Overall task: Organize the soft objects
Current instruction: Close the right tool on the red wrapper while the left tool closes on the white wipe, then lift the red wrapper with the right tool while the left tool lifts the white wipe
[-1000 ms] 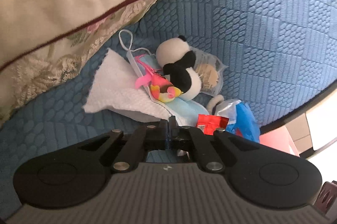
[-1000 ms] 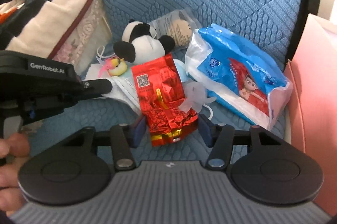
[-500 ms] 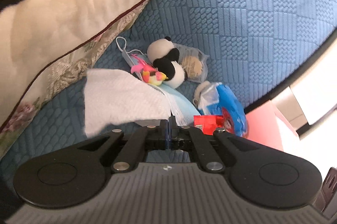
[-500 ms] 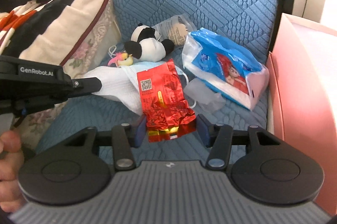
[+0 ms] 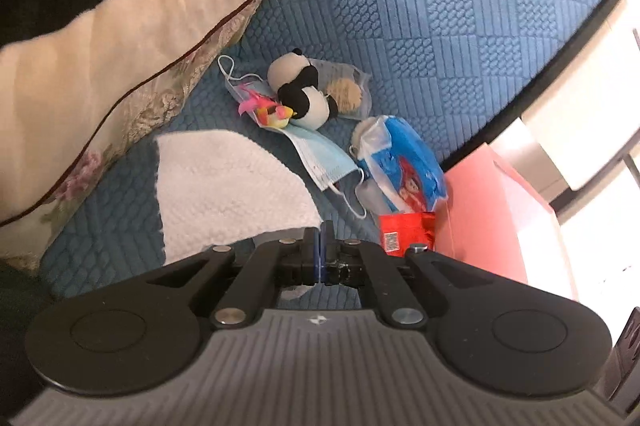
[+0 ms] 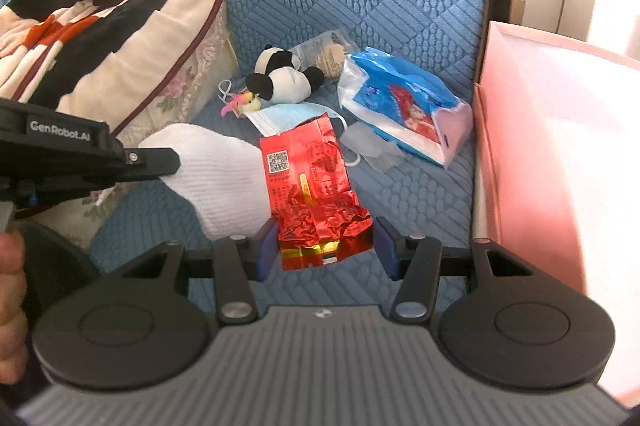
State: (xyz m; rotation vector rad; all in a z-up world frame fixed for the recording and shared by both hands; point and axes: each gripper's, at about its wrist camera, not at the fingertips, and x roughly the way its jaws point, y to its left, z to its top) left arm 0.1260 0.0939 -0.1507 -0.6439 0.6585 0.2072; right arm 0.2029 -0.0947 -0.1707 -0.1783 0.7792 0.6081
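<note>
Right wrist view: red foil packet clamped between right tool pads.

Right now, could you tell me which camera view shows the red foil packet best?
The right wrist view: the red foil packet sits whole between that gripper's pads. The left wrist view catches only its top behind a gripper finger.

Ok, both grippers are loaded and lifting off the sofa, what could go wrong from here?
The right gripper pinches the red foil packet only at its crumpled bottom end; most of it sticks out ahead unsupported, so it could slip or twist free. The left gripper grips the white cloth by one edge, and the hanging rest might drag over the face mask and small bird toy and pull them along.
</note>
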